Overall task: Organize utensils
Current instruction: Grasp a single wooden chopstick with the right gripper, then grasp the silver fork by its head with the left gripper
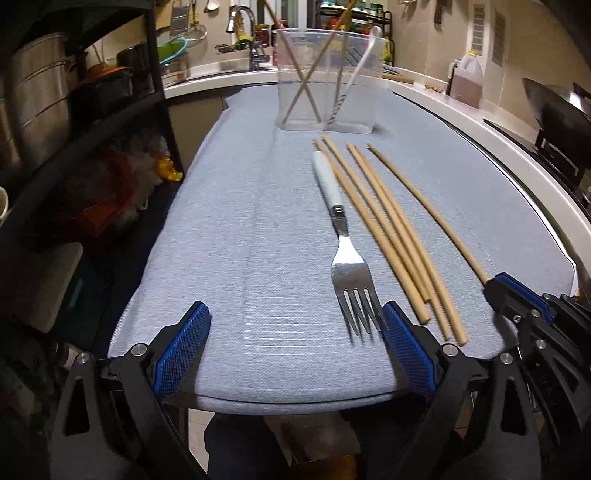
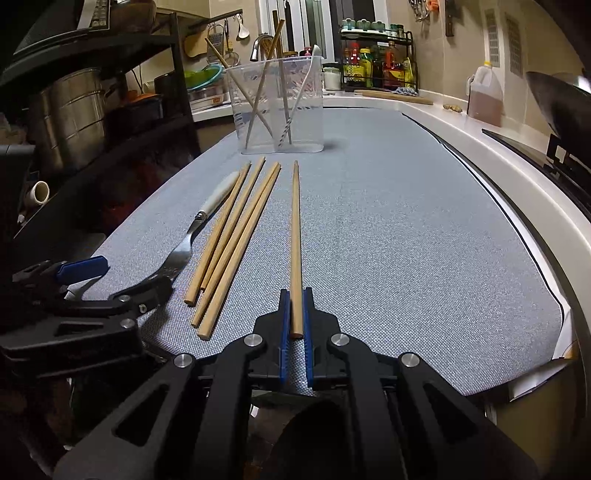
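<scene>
A white-handled fork [image 1: 343,236] lies on the grey mat, tines toward me, with several wooden chopsticks [image 1: 388,236] beside it on the right. My left gripper [image 1: 295,321] is open at the mat's near edge, its right finger touching the fork's tines. My right gripper [image 2: 294,314] is shut on the near end of a single chopstick [image 2: 295,236] that lies apart from the others [image 2: 229,243]. A clear plastic holder [image 1: 328,79] at the back holds a few chopsticks and a white utensil; it also shows in the right wrist view [image 2: 279,107]. The fork shows there too [image 2: 199,229].
The grey mat [image 2: 406,240] covers a white counter. A black shelf rack with steel pots [image 2: 70,118] stands on the left. A sink and faucet [image 1: 247,33], a spice rack [image 2: 376,62], a jug [image 2: 485,96] and a wok [image 1: 554,110] lie behind and right.
</scene>
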A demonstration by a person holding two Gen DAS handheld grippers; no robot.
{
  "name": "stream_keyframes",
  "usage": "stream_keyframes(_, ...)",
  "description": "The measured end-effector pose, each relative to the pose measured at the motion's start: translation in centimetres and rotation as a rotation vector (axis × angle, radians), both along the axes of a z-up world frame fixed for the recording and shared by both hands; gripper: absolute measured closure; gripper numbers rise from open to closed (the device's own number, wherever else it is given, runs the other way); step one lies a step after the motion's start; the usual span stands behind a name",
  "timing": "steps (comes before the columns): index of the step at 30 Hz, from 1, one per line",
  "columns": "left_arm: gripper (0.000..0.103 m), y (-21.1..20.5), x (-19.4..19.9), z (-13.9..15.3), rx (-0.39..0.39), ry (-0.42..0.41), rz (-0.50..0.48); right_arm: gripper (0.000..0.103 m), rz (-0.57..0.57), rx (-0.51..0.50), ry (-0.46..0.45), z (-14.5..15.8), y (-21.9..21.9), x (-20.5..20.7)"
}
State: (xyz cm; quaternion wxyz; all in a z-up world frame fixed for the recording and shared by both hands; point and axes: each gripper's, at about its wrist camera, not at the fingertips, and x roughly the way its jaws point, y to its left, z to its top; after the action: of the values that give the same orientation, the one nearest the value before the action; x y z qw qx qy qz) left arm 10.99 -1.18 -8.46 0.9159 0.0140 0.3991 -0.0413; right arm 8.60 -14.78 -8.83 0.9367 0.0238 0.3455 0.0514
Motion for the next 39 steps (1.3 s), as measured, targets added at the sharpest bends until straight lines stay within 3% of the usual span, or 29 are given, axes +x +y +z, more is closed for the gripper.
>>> stream_keyframes(6, 0.015, 1.0, -0.2, -0.1, -0.007, -0.026, -0.004, 0.096, -0.001, -0.004, -0.018, -0.2, 0.0, -0.2)
stream_keyframes(8, 0.03, 0.8, -0.6, -0.1, -0.015, -0.049, -0.023, 0.096, -0.002, -0.004, -0.02, -0.2, 0.1, -0.3)
stream_keyframes(13, 0.053, 0.4, -1.1, 0.0, -0.057, -0.088, -0.032, 0.096, -0.002, -0.003, -0.017, -0.1, 0.0, 0.0)
stream_keyframes(17, 0.082, 0.7, -1.1, 0.0, -0.109, -0.098, -0.028, 0.096, -0.002, -0.001, -0.017, -0.1, -0.1, 0.0)
stream_keyframes(24, 0.083, 1.1, -1.2, 0.6, -0.154, -0.136, -0.041, 0.096, -0.003, 0.008, -0.013, -0.1, -0.1, -0.1)
stream_keyframes(33, 0.083, 0.8, -2.1, 4.4, -0.123, -0.293, -0.101, 0.096, -0.002, 0.023, -0.003, -0.1, -0.4, 0.1)
stream_keyframes(39, 0.084, 0.6, -2.3, 6.3, -0.1, -0.352, -0.131, 0.096, -0.003, 0.018, -0.036, 0.8, -0.6, 0.1)
